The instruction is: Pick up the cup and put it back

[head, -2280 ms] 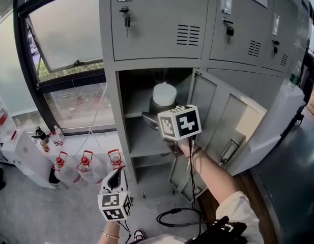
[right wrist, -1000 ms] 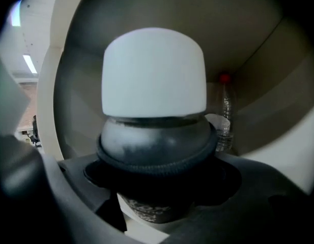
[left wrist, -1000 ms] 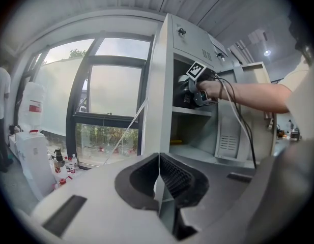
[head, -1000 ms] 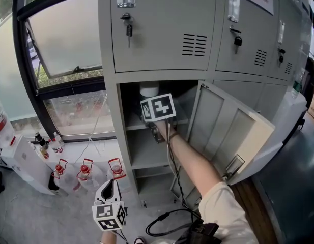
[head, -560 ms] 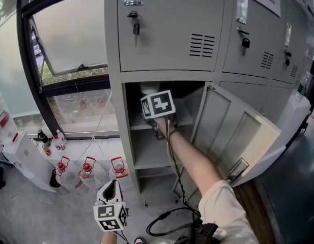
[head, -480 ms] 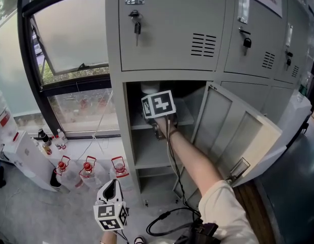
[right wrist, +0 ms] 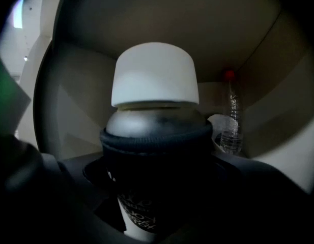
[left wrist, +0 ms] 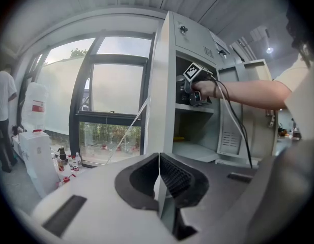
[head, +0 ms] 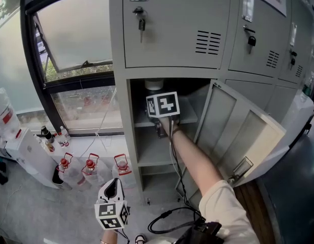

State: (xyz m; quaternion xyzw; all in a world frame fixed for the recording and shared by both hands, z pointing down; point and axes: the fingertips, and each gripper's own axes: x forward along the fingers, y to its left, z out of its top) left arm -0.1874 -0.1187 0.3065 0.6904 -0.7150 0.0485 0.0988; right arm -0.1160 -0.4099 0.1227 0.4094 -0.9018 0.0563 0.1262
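Note:
The cup is a grey flask with a white lid and a dark sleeve. It stands upright between the dark jaws of my right gripper, which press on the sleeve from both sides. In the head view the right gripper's marker cube reaches into the open locker at its upper shelf, and only the cup's white lid shows above it. The cup's base is hidden. My left gripper hangs low over the floor, far from the locker, its jaws shut on nothing.
A clear plastic bottle with a red cap stands behind the cup, at the back right of the compartment. The locker door swings open to the right. Several red-capped bottles and a cable lie on the floor. A person stands far left.
The right gripper carried the cup from in front of the locker up into the upper compartment and has held almost still there since. The left gripper has barely moved.

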